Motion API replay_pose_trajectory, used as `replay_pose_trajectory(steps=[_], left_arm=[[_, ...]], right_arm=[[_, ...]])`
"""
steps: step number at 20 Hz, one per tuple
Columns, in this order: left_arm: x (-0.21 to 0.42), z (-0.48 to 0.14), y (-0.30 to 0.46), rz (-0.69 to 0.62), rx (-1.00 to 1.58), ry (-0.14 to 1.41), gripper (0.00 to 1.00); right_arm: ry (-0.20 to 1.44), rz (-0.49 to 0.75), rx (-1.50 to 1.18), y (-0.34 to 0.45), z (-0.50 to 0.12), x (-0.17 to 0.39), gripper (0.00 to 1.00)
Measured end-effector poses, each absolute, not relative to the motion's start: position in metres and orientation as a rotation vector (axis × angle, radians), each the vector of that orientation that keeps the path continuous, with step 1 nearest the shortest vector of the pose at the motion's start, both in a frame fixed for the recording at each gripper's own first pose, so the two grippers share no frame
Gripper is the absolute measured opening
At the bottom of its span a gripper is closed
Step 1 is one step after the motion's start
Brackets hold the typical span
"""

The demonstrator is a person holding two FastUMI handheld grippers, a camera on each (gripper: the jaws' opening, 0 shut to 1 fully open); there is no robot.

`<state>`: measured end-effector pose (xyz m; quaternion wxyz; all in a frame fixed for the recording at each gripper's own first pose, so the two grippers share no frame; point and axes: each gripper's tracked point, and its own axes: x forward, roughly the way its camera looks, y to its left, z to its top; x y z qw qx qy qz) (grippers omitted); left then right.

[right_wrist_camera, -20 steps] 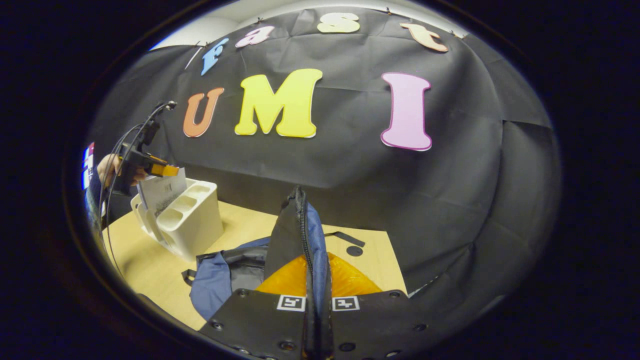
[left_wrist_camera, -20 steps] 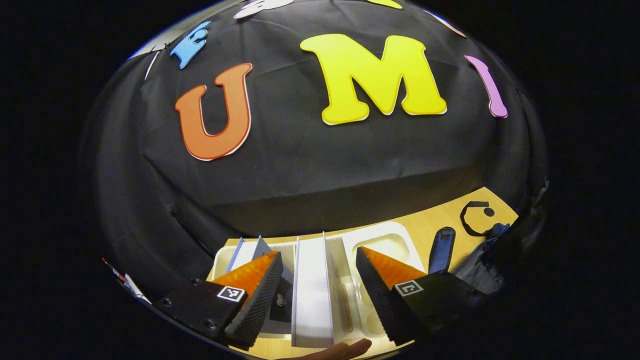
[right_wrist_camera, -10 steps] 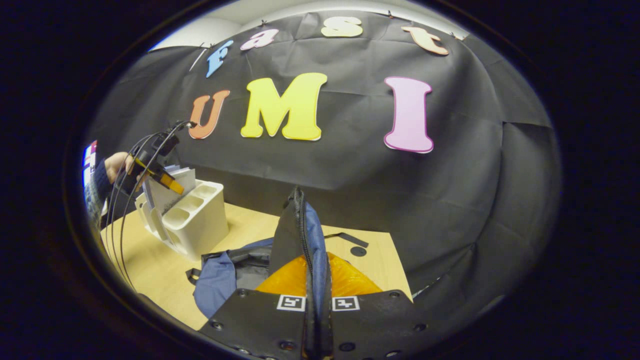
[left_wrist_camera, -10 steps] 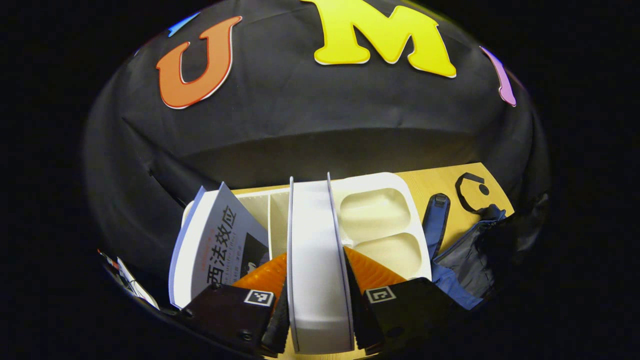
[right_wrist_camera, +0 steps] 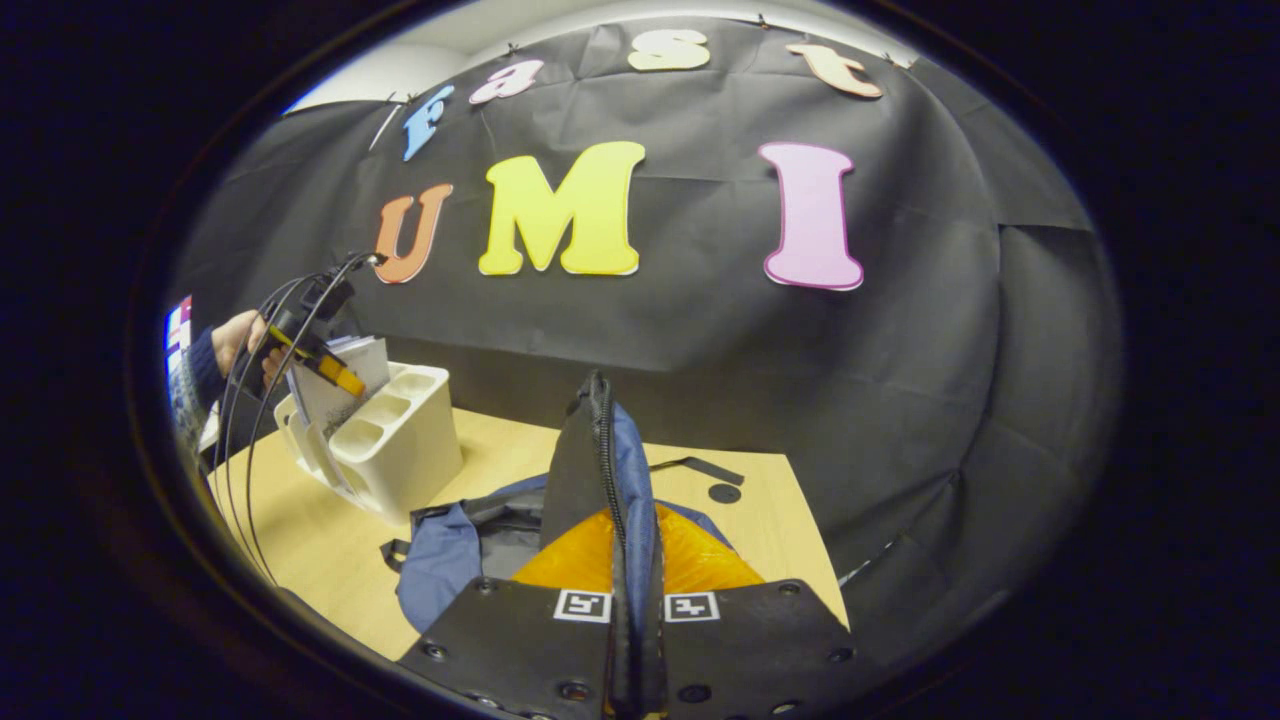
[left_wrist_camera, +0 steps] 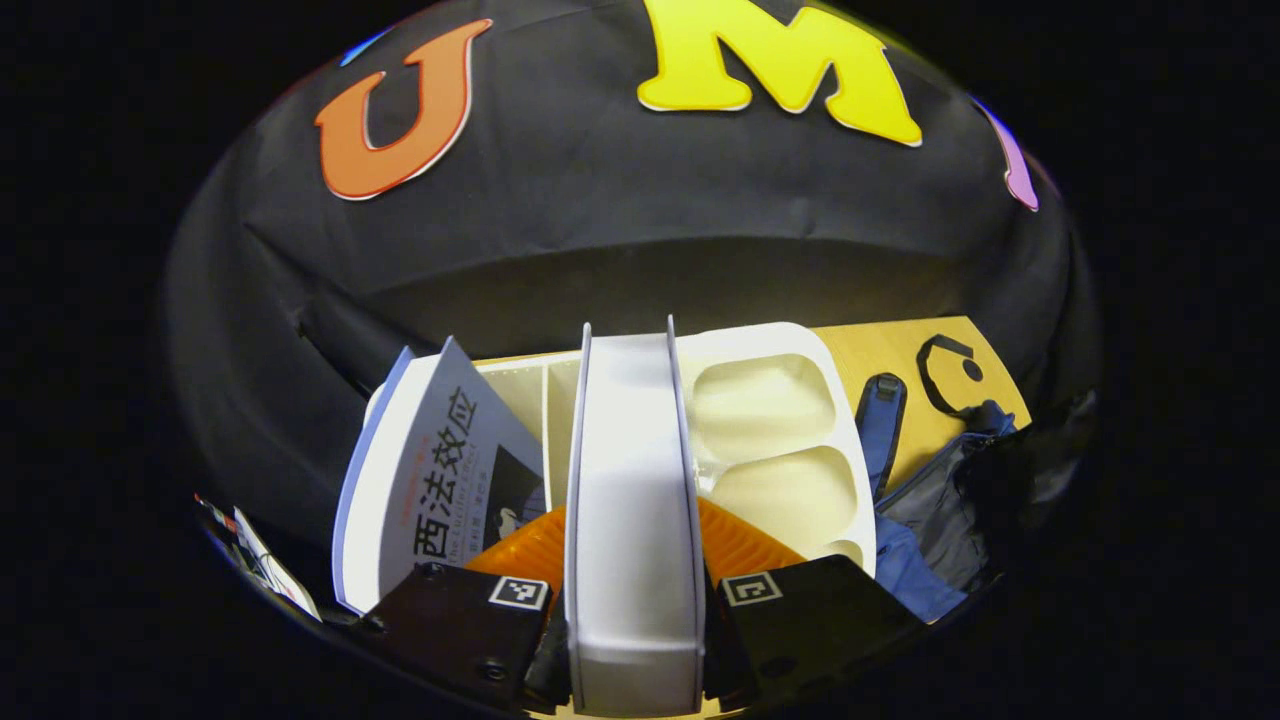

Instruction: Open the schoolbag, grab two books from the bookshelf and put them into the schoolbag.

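A white book [left_wrist_camera: 632,500] stands upright in the white bookshelf [left_wrist_camera: 775,395], and my left gripper [left_wrist_camera: 632,545] is shut on its near edge, one finger on each cover. A second book [left_wrist_camera: 440,470] with a grey cover leans to its left. The blue schoolbag [left_wrist_camera: 925,530] lies on the table to the right of the shelf. In the right gripper view, my right gripper [right_wrist_camera: 630,535] is shut on the schoolbag's zippered flap [right_wrist_camera: 598,450] and holds it upright. Far left there, a hand [right_wrist_camera: 235,338] holds the left gripper [right_wrist_camera: 335,372] over the bookshelf [right_wrist_camera: 405,450].
The wooden table [right_wrist_camera: 300,540] carries the shelf and the bag. A black strap [left_wrist_camera: 945,365] of the bag curls on the table behind it. The shelf's right-hand compartments [left_wrist_camera: 770,490] hold nothing. Black cloth walls stand close behind the table.
My left gripper was open above the shelf; it came down around the white book and shut on it. The right gripper has kept the flap raised throughout.
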<state>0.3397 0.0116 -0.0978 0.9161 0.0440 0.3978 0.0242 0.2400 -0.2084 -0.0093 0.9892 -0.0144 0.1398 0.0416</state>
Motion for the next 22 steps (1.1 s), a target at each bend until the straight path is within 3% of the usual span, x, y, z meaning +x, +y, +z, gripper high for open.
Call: replay_pose_trajectory(steps=[1, 3, 9, 10, 11, 15, 20, 21, 22], left_arm=[[0.335, -0.094, 0.016, 0.065, 0.076, 0.803, 0.53], [0.319, -0.094, 0.014, 0.053, 0.029, 0.814, 0.48], [0.261, -0.081, 0.017, 0.016, -0.057, 0.788, 0.49], [0.251, -0.077, 0.017, 0.009, -0.071, 0.776, 0.53], [0.241, -0.072, 0.018, 0.003, -0.082, 0.763, 0.49], [0.204, -0.059, 0.031, -0.004, -0.154, 0.723, 0.49], [0.159, -0.071, 0.034, -0.033, -0.317, 0.727, 0.49], [0.151, -0.072, 0.032, -0.052, -0.35, 0.725, 0.45], [0.144, -0.075, 0.03, -0.071, -0.374, 0.72, 0.49]], right_arm=[[0.278, 0.078, -0.02, -0.208, -0.01, 0.24, 0.02], [0.273, 0.08, -0.001, -0.206, -0.013, 0.238, 0.05], [0.286, 0.081, 0.051, -0.198, -0.029, 0.237, 0.05], [0.285, 0.077, 0.065, -0.197, -0.029, 0.238, 0.02], [0.285, 0.073, 0.078, -0.196, -0.029, 0.238, 0.05], [0.291, 0.058, 0.093, -0.192, -0.03, 0.239, 0.07], [0.29, 0.04, 0.106, -0.182, -0.022, 0.242, 0.02], [0.295, 0.034, 0.105, -0.18, -0.02, 0.243, 0.02], [0.299, 0.032, 0.11, -0.176, -0.019, 0.243, 0.02]])
